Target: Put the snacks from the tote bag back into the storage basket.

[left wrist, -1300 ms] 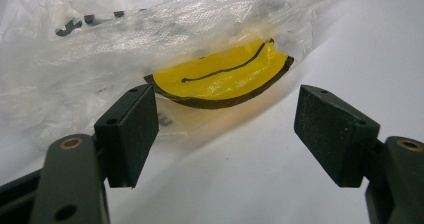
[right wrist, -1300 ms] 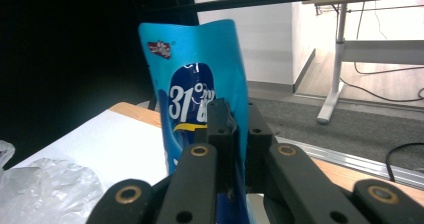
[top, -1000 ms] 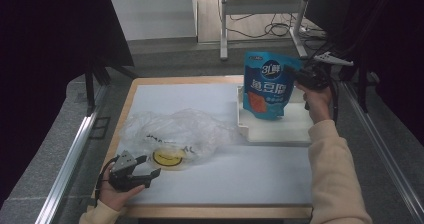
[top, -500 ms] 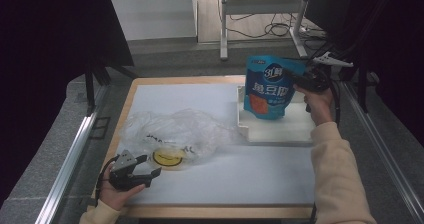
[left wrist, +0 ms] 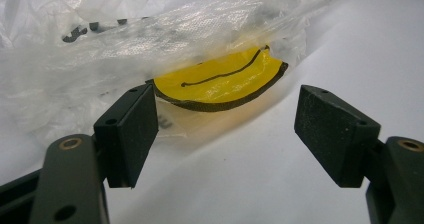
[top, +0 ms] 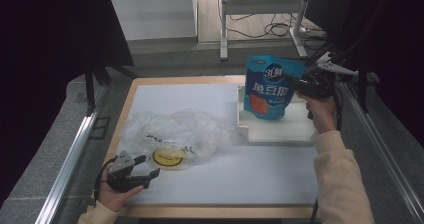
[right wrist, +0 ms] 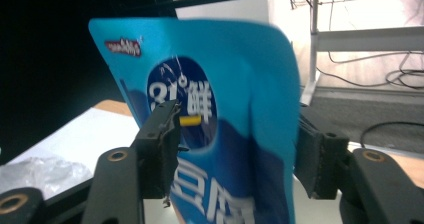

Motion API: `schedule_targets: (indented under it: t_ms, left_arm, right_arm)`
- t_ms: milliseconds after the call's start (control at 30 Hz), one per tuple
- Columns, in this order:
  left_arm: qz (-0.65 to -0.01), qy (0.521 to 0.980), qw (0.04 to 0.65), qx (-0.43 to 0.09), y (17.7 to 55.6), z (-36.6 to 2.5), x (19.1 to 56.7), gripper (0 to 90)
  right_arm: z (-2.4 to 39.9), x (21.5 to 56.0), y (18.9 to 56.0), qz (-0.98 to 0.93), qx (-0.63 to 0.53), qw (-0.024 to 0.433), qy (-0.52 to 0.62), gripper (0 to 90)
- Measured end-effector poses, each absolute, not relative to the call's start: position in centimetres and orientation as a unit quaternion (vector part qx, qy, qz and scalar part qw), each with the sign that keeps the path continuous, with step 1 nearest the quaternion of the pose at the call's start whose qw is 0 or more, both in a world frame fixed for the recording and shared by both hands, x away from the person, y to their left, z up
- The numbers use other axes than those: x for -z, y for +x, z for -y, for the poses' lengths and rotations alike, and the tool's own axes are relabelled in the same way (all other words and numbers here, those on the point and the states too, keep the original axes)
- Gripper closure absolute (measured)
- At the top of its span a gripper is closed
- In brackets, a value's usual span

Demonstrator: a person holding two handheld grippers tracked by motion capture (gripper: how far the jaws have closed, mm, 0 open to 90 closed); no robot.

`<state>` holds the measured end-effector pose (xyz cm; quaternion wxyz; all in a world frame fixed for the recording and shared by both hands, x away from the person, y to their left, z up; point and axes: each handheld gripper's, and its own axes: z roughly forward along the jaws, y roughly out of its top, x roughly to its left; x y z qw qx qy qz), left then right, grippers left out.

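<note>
A blue snack pouch (top: pixel 270 86) stands upright in a white tray (top: pixel 280 131) at the table's far right. My right gripper (top: pixel 300 86) is at its right edge. In the right gripper view the pouch (right wrist: pixel 225 124) sits between the jaws of my right gripper (right wrist: pixel 237 129), which have just been opening and stand apart from it. Near the front left, my left gripper (top: pixel 149 166) is open and points at a clear plastic bag (top: pixel 170 129) with a yellow smiley print (top: pixel 167 157). In the left gripper view that print (left wrist: pixel 225 81) lies just beyond the open jaws of the left gripper (left wrist: pixel 225 129).
A white mat (top: pixel 250 174) covers the wooden table. Metal rails run along both sides of the table. A desk frame and cables stand on the floor beyond the far edge.
The right gripper's jaws have spread apart around the pouch, which has settled slightly lower in the tray. The left hand and the plastic bag have not moved.
</note>
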<state>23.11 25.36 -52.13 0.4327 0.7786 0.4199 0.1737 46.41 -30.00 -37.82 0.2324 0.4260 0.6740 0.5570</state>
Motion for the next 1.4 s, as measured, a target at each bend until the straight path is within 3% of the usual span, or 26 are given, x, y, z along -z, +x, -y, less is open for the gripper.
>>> schedule_targets:
  t_ms: [233,667,1400]
  left_arm:
    - [-0.416,0.780,0.434,-0.174,23.0,-25.3,52.0,25.5]
    - [-0.416,0.781,0.432,-0.174,23.1,-25.1,52.1,25.5]
    - [-0.414,0.782,0.432,-0.176,23.0,-25.1,52.1,25.4]
  right_arm:
    - [30.9,38.1,43.8,-0.674,-0.547,0.241,0.434,39.7]
    - [30.5,41.7,38.7,-0.703,-0.533,0.214,0.419,40.1]
    - [23.9,49.3,31.9,-0.781,-0.499,0.124,0.355,37.7]
